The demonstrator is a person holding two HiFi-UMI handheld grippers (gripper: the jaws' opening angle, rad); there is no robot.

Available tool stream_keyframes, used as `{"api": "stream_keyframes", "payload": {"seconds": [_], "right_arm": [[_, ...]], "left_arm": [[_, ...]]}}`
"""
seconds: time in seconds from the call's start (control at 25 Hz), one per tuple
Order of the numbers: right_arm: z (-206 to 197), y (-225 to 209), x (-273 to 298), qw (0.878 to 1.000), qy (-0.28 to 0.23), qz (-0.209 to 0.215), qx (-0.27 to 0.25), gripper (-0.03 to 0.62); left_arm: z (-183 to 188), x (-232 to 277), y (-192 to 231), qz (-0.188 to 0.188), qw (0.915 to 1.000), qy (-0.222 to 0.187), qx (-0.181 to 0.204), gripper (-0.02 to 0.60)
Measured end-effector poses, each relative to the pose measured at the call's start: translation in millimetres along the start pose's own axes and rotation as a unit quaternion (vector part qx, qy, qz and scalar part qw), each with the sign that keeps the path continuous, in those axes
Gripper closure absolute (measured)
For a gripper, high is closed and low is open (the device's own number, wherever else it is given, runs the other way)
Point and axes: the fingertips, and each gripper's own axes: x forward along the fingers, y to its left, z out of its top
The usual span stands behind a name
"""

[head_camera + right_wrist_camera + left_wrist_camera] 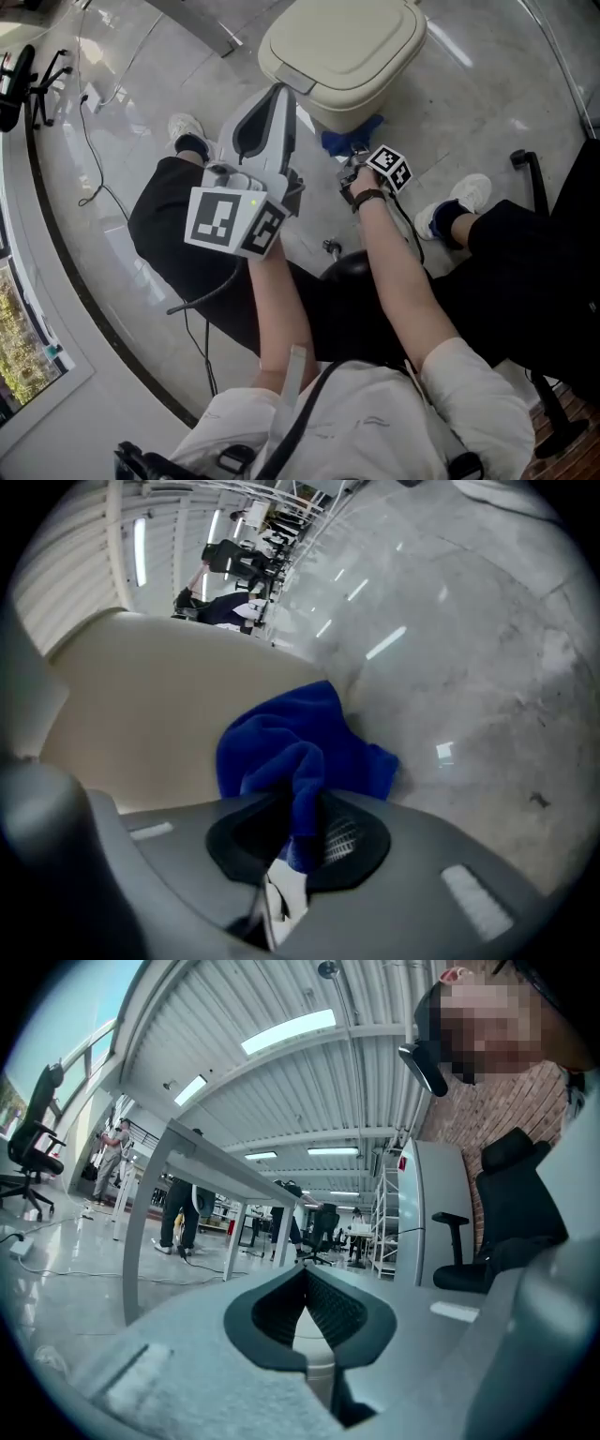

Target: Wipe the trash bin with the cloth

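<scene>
Firmly, right tool (302, 825) pinches blue cloth (281, 747) against trash bin (141, 714); left tool (305, 1277) closed, empty.

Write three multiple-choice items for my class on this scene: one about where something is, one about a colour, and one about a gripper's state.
1. Where is the cloth relative to the trash bin?
A on its lid; B by its side wall; C on a desk.
2. What colour is the cloth?
A red; B blue; C yellow.
3. The right gripper is:
A open and empty; B shut on the bin's lid; C shut on the cloth.

Answers:
1 B: the right gripper view shows the cloth beside the bin's beige wall.
2 B: it is deep blue in that view and in the head view.
3 C: blue fabric is pinched between its jaws.
</scene>
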Motion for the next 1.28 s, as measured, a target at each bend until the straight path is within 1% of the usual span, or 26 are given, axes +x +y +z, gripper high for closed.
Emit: {"api": "stream_keyframes", "payload": {"seconds": [0.12,0.2,0.24,0.28,0.32,0.4,0.44,0.48,0.52,0.56,0.64,0.68,0.76,0.8,0.84,0.88,0.92,0.96,1.0,1.08,1.12,1.16,1.2,1.28], "right_arm": [[-3,-16,9,0.999,0.02,-0.028,0.011,0.551],[0,-12,4,0.999,0.026,-0.033,0.008,0.551],[5,-4,-3,0.999,0.022,-0.03,-0.003,0.551],[12,7,-12,0.999,0.014,-0.024,-0.026,0.551],[22,22,-23,0.998,0.004,-0.013,-0.064,0.551],[45,65,-50,0.988,-0.024,0.024,-0.153,0.551],[57,92,-66,0.981,-0.043,0.055,-0.18,0.551],[69,122,-85,0.975,-0.067,0.095,-0.187,0.551],[82,154,-106,0.969,-0.094,0.144,-0.179,0.551],[96,188,-129,0.958,-0.12,0.197,-0.172,0.551],[123,251,-176,0.923,-0.154,0.296,-0.193,0.553],[130,278,-195,0.906,-0.154,0.341,-0.198,0.553],[126,327,-227,0.878,-0.119,0.422,-0.19,0.553],[119,347,-239,0.866,-0.098,0.452,-0.188,0.553],[112,362,-249,0.856,-0.082,0.475,-0.186,0.553],[106,371,-254,0.849,-0.071,0.49,-0.183,0.551],[102,374,-253,0.847,-0.066,0.496,-0.178,0.552],[98,370,-246,0.851,-0.062,0.493,-0.17,0.552],[94,362,-234,0.86,-0.057,0.481,-0.161,0.551],[86,332,-205,0.886,-0.047,0.436,-0.151,0.552],[83,316,-193,0.898,-0.043,0.41,-0.154,0.553],[81,302,-183,0.907,-0.036,0.387,-0.164,0.553],[78,291,-175,0.91,-0.022,0.372,-0.182,0.553],[69,278,-166,0.907,0.026,0.36,-0.219,0.553]], "left_arm": [[-7,3,5,0.004,0.9999,0.009,-0.001,0.581],[-9,4,7,0.006,0.9999,0.011,0.001,0.581],[-9,4,6,0.006,0.9999,0.011,0.001,0.581],[-9,4,5,0.005,0.9999,0.01,0.0,0.581],[-9,4,4,0.004,1.0,0.008,-0.001,0.581],[-6,4,0,0.002,1.0,0.002,-0.002,0.581],[-3,4,-2,0.0,1.0,-0.002,-0.002,0.581],[0,4,-4,-0.002,1.0,-0.005,-0.002,0.581],[4,5,-6,-0.006,0.9999,-0.009,-0.001,0.581],[7,6,-10,-0.01,0.9999,-0.011,0.0,0.581],[13,7,-16,-0.019,0.9997,-0.017,0.003,0.581],[16,7,-18,-0.022,0.9996,-0.02,0.003,0.581],[20,7,-20,-0.024,0.9994,-0.026,0.004,0.581],[21,7,-20,-0.023,0.9993,-0.028,0.005,0.581],[22,7,-20,-0.021,0.9994,-0.028,0.008,0.581],[22,8,-21,-0.018,0.9994,-0.028,0.012,0.581],[23,8,-21,-0.017,0.9994,-0.027,0.015,0.581],[23,8,-22,-0.017,0.9993,-0.027,0.017,0.581],[23,8,-23,-0.018,0.9993,-0.027,0.018,0.581],[21,9,-24,-0.018,0.9994,-0.023,0.019,0.581],[19,9,-23,-0.016,0.9995,-0.02,0.021,0.581],[18,9,-22,-0.013,0.9995,-0.018,0.022,0.581],[17,9,-20,-0.008,0.9996,-0.017,0.022,0.581],[15,11,-18,-0.004,0.9996,-0.017,0.021,0.581]]}}
